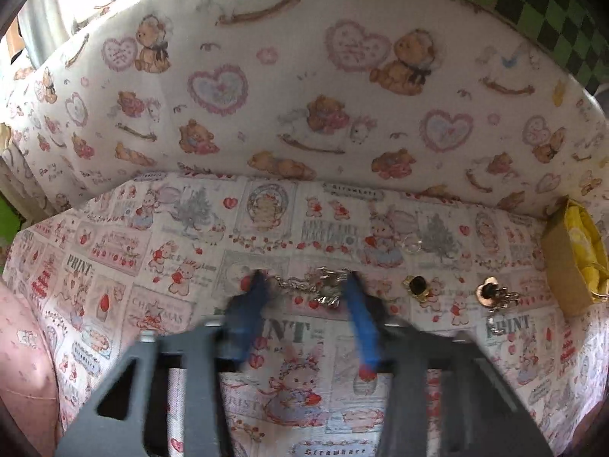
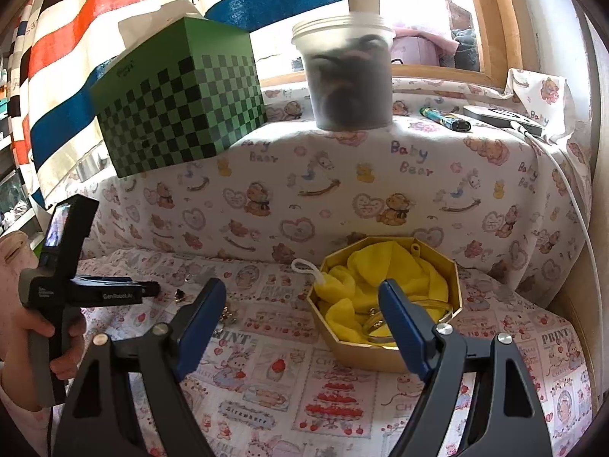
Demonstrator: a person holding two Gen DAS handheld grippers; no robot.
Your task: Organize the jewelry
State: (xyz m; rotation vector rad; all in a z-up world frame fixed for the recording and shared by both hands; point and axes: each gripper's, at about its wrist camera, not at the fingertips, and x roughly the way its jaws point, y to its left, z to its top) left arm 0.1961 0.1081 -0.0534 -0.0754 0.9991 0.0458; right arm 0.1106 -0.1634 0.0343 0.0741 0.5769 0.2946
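A silver chain (image 1: pixel 312 285) lies on the printed cloth between the blue fingertips of my open left gripper (image 1: pixel 304 283). To its right lie a black-and-gold piece (image 1: pixel 418 285), a rose-gold heart piece (image 1: pixel 491 291) and a clear ring (image 1: pixel 413 244). The gold octagonal box (image 2: pixel 384 346) with yellow cloth (image 2: pixel 380 266) inside stands on the cloth; it also shows in the left wrist view (image 1: pixel 561 259). My right gripper (image 2: pixel 300 297) is open and empty, above the table to the left of the box, its right finger (image 2: pixel 403 327) overlapping the box's front in view.
A green checkered box (image 2: pixel 179 95) and a plastic jar (image 2: pixel 348 72) stand on the raised teddy-bear-cloth ledge (image 2: pixel 342 175) behind. A lighter (image 2: pixel 445 118) and a device with a white cable (image 2: pixel 502 116) lie on the ledge at the right. The left handheld device (image 2: pixel 64 285) is at left.
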